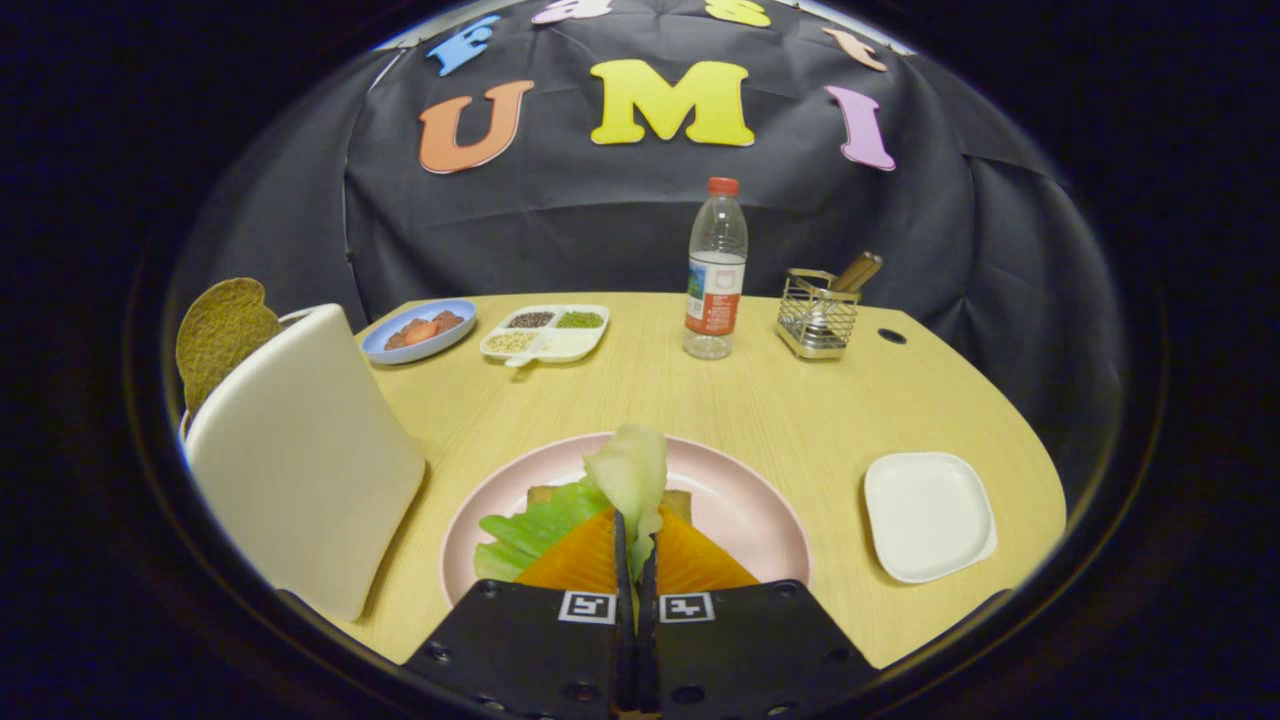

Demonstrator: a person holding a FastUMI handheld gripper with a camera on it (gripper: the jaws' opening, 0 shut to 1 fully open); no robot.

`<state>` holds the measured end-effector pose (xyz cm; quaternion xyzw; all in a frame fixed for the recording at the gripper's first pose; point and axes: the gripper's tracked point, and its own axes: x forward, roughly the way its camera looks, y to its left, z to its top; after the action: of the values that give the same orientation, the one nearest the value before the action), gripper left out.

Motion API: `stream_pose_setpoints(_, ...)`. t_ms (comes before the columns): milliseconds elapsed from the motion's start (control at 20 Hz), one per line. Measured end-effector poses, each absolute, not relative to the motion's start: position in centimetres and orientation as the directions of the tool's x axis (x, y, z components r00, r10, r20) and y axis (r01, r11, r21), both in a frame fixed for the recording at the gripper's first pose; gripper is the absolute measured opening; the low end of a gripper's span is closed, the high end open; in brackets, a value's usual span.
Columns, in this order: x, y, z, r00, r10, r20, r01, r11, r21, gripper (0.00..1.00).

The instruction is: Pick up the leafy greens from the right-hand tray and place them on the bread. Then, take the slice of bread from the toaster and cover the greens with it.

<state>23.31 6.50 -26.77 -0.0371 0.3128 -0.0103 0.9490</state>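
Gripper: your gripper (636, 545) has its two orange fingers (580, 560) pressed almost together, and they pinch the leafy greens (630, 480) by a thin part of the leaf. The narrow pinch holds the soft leaf without crushing much of it.

Leafy greens: the pale leaf stands up ahead of the fingertips; the greener part spreads to the left and lies low over the pink plate (740, 500).

Bread: a corner of the bread (678, 503) shows just beyond the fingers, on the pink plate, under the greens. I judge you hold the leaf over it so that it falls flat when released.

Right-hand tray: the white tray (930, 515) on the right of the plate has nothing on it, so the pick is done.

Toaster: the white toaster (300, 460) stands left of the plate, with a brown slice (222, 330) sticking up from its top, free for the later grasp.

Next: I think you should spread the fingers and lift away slowly, because the leaf may cling to a pad.
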Motion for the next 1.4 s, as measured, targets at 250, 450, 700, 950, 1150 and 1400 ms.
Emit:
stream_pose_setpoints(250, 23.2, 5.0, -26.1, 0.802, -0.067, -0.594, 0.043, 0.998, -0.054, 0.18)
stream_pose_setpoints(450, 22.7, 4.8, -24.7, 0.828, -0.062, -0.557, 0.042, 0.998, -0.049, 0.47)
stream_pose_setpoints(700, 20.0, 5.5, -21.5, 0.853, -0.048, -0.519, 0.034, 0.999, -0.036, 0.68)
stream_pose_setpoints(950, 16.0, 6.3, -17.7, 0.84, -0.065, -0.539, 0.076, 0.997, -0.002, 0.82)
stream_pose_setpoints(1150, 13.8, 7.4, -13.0, 0.884, -0.081, -0.46, 0.068, 0.997, -0.046, 0.91)
stream_pose_setpoints(1400, 10.2, 8.9, -9.8, 0.864, -0.143, -0.482, 0.117, 0.99, -0.084, 0.96)
